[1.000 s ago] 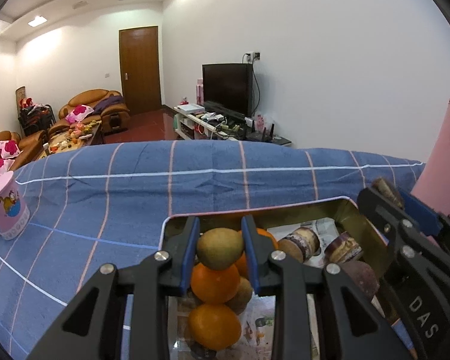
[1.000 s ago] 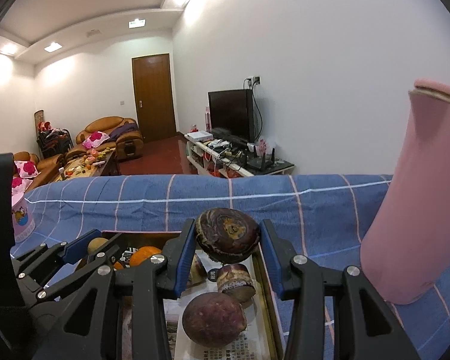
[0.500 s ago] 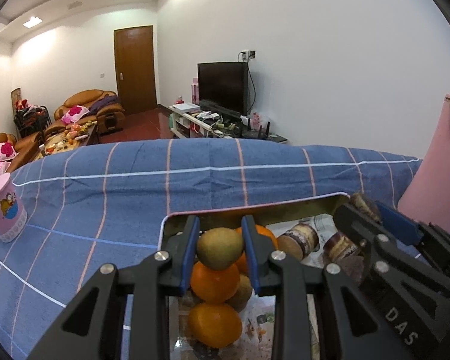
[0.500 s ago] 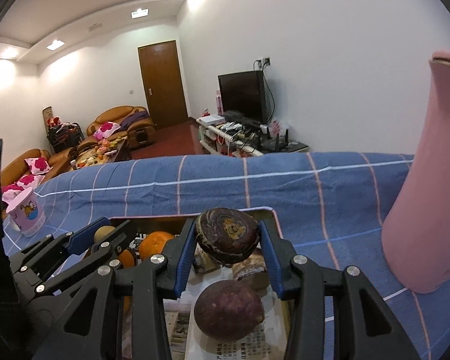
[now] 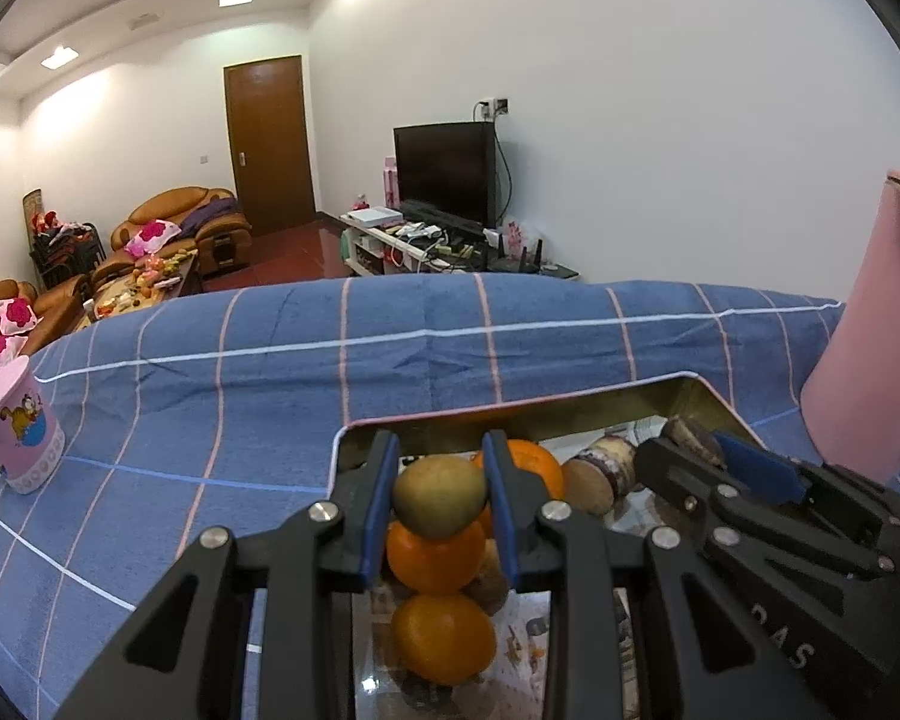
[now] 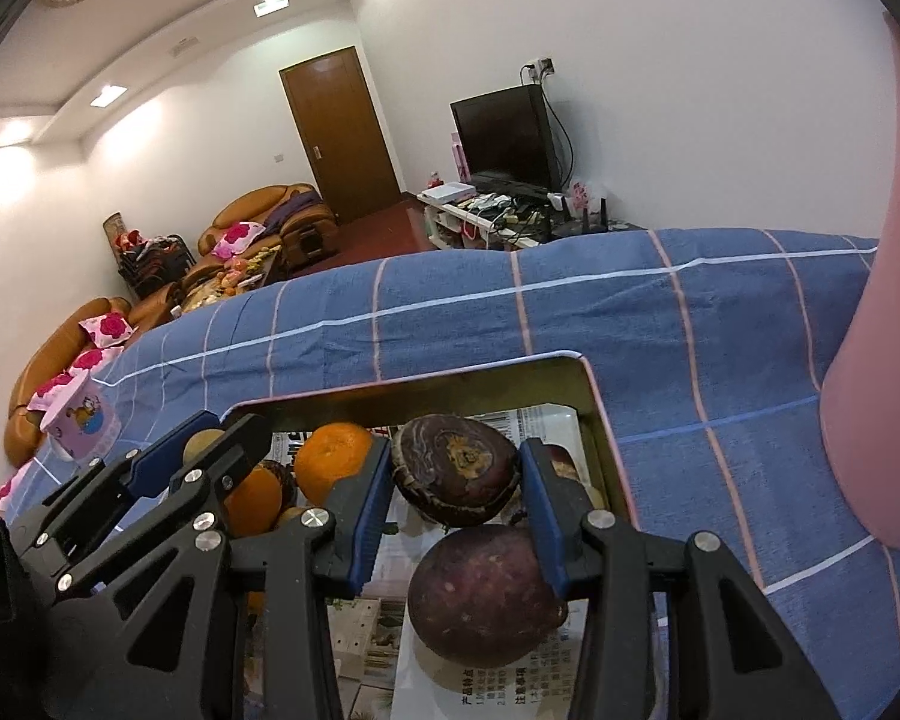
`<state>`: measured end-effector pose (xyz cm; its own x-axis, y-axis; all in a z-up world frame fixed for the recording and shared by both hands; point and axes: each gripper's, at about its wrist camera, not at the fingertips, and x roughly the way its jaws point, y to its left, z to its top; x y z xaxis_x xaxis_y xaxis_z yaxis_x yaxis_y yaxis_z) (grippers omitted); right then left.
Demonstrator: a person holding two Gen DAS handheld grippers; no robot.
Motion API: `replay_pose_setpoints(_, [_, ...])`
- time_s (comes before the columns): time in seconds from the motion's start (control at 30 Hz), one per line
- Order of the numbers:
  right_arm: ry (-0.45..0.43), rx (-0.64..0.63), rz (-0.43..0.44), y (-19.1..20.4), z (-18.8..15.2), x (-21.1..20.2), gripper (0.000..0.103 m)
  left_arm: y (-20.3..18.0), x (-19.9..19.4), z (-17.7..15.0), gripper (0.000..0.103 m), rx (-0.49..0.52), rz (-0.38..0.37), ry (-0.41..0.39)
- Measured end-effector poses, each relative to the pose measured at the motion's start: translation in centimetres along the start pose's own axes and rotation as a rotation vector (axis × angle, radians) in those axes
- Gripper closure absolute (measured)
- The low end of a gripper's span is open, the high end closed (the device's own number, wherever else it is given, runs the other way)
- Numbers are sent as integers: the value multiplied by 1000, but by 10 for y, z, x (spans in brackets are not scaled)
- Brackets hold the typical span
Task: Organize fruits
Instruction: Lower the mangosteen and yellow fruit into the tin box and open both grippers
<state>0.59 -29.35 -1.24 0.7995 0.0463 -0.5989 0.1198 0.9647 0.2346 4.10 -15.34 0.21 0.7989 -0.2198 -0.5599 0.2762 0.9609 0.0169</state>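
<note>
The left gripper (image 5: 439, 495) has its jaws clamped on a greenish-brown fruit (image 5: 439, 497), the blue pads pressing its two sides. It hangs just above the near-left part of a shallow metal tray (image 5: 705, 391) that sits on a worktop covered by a blue checked cloth (image 5: 270, 384). Directly under the held fruit, two oranges (image 5: 433, 558) lie one in front of the other on the newspaper lining the tray, and a third orange (image 5: 537, 468) shows just beyond the right-hand pad.

The right gripper (image 6: 455, 471) has its jaws clamped on a dark purple, wrinkled round fruit (image 6: 455, 469), held over the right half of the same tray (image 6: 594, 408). A larger smooth purple fruit (image 6: 480, 594) lies on the newspaper just below it, close to or touching the held one; I cannot tell which. More purple fruit sit at the tray's right edge, partly hidden behind the pad. In this right wrist view, an orange (image 6: 333, 459) lies left of the held fruit, and the left gripper (image 6: 201, 447) reaches in from the left with its fruit mostly hidden.

So the oranges gather on the tray's left side and the purple fruit on its right.

A pink pitcher (image 5: 870, 336) stands on the cloth right of the tray, and a pink cartoon cup (image 5: 15, 429) stands well apart to the left.
</note>
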Motion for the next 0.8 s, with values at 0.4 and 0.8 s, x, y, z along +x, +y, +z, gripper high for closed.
replay_pose_setpoints(0.4, [2, 10, 40, 0, -1, 0, 57, 3, 0, 3, 72, -15, -8, 0])
replay_pose_setpoints(0.8, [-4, 6, 49, -1, -1, -2, 56, 8, -1, 3, 72, -24, -5, 0])
